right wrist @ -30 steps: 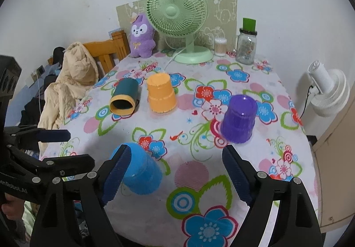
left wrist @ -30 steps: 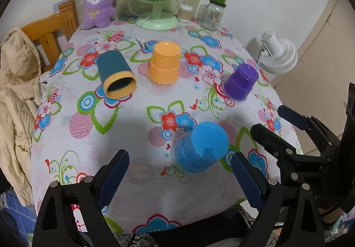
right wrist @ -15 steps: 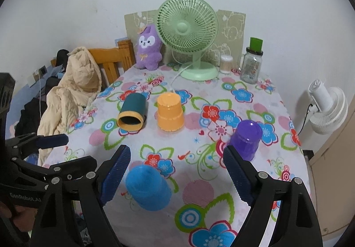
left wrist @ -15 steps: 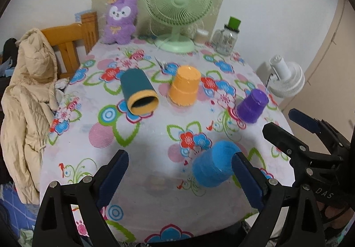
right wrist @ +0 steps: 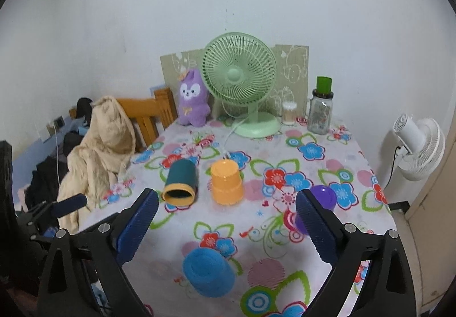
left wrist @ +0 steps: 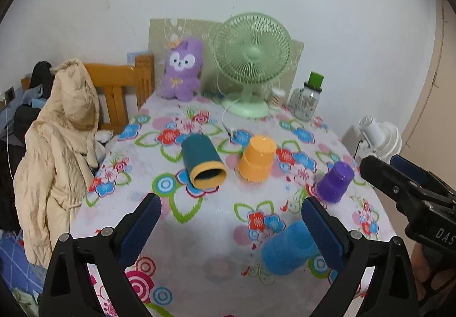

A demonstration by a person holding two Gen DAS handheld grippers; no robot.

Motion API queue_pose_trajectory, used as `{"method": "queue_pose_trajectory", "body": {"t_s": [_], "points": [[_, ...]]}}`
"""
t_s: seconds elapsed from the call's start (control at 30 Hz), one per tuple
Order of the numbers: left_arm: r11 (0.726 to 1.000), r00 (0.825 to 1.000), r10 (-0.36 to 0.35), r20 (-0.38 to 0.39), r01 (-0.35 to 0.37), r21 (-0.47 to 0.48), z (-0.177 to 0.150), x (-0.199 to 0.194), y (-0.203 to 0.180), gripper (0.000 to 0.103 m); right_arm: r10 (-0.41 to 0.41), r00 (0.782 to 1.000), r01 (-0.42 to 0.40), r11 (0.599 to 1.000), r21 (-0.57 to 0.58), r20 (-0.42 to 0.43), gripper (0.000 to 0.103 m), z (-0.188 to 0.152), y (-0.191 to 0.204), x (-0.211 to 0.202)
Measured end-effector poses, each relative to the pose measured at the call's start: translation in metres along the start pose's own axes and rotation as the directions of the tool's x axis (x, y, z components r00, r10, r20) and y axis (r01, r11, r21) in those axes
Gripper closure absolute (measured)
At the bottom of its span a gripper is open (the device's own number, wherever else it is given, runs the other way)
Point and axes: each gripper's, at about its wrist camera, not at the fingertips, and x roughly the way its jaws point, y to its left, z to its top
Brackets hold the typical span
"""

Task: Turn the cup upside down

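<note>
A dark teal cup with a yellow rim (left wrist: 203,161) (right wrist: 180,182) lies on its side on the floral tablecloth, mouth toward me. An orange cup (left wrist: 257,159) (right wrist: 226,182), a purple cup (left wrist: 335,181) (right wrist: 323,197) and a blue cup (left wrist: 289,248) (right wrist: 208,271) stand upside down. My left gripper (left wrist: 229,227) is open and empty above the near table edge, the blue cup by its right finger. My right gripper (right wrist: 226,221) is open and empty, raised above the blue cup; it also shows at the right of the left wrist view (left wrist: 399,174).
A green desk fan (right wrist: 239,83), purple plush toy (right wrist: 193,102), glass jar with green lid (right wrist: 320,110) and small cotton-swab jar (right wrist: 288,113) stand at the table's back. A wooden chair with a beige coat (left wrist: 62,129) is at the left. A white fan (right wrist: 419,146) stands at the right.
Both grippers have pulled back and risen away from the table, so the cups look smaller and farther. The cups have not moved. Both grippers stay open.
</note>
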Motion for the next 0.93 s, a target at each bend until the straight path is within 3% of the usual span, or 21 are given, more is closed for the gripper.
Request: {"method": "queue_pose_trajectory", "body": {"t_s": [0.93], "points": [[1.0,0.998,0.027,0.053,-0.027,0.002,0.0002,-0.0071,0.0031,0.0,0.023,1.0,-0.024,1.0,0.008,0.018,0.004,-0.0003,0.0082,-0.0051]]}}
